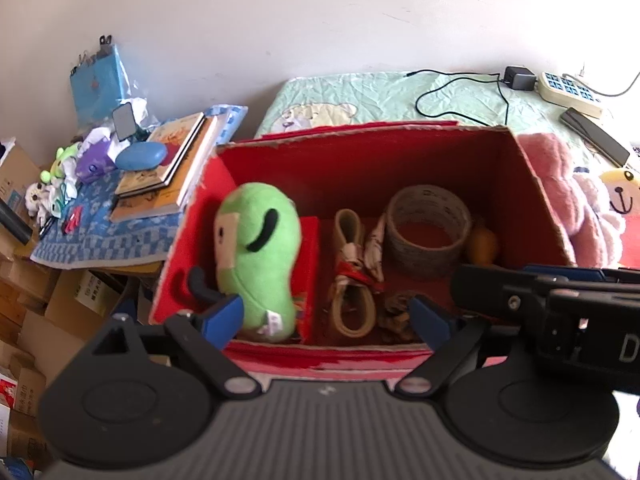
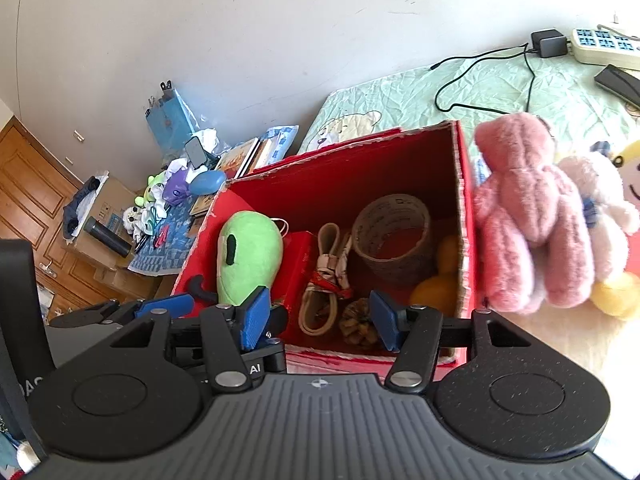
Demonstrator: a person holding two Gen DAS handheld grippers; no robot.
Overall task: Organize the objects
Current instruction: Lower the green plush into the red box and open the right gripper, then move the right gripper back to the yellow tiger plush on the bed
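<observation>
1 red cardboard box [image 1: 360, 168] sits open on the bed, near edge just beyond both grippers. Inside, counted left to right: 1 green plush [image 1: 258, 264] standing upright at the left wall on a small red carton [image 1: 309, 272], 1 black hook-shaped item [image 1: 199, 284] by the plush's near-left side, 1 coiled beige cable [image 1: 354, 280] w/ a red-and-white wrap around its middle, 1 brown pine-cone-like lump [image 2: 359, 322] at the near wall, 1 roll of tape [image 1: 427, 229] standing on edge w/ faint print on the core, not legible, and 1 yellow rounded toy [image 2: 438, 280] in the far-right corner. Outside the box, right: 1 pink plush bear [image 2: 528, 216] leaning at the box's right wall, plus 1 pale pink plush [image 2: 600, 208] and 1 yellow-faced plush [image 1: 622, 192] just beside it. Left gripper [image 1: 326, 318]: jaws wide apart, nothing between them, left pad next to the green plush; contact cannot be told. Right gripper [image 2: 320, 318]: jaws also wide, empty, over the box's near edge. Far on the bedsheet: 1 power strip [image 1: 570, 90], 1 black adapter [image 1: 519, 77] w/ cable, 1 dark flat device [image 1: 594, 136]. Left side table: approx. 3 stacked books [image 1: 168, 168], 1 blue case [image 1: 141, 156], several small figures. Readable writing: "AI" on the left gripper body seen from the right wrist view; a "D" on the right gripper body seen from the left wrist view.
</observation>
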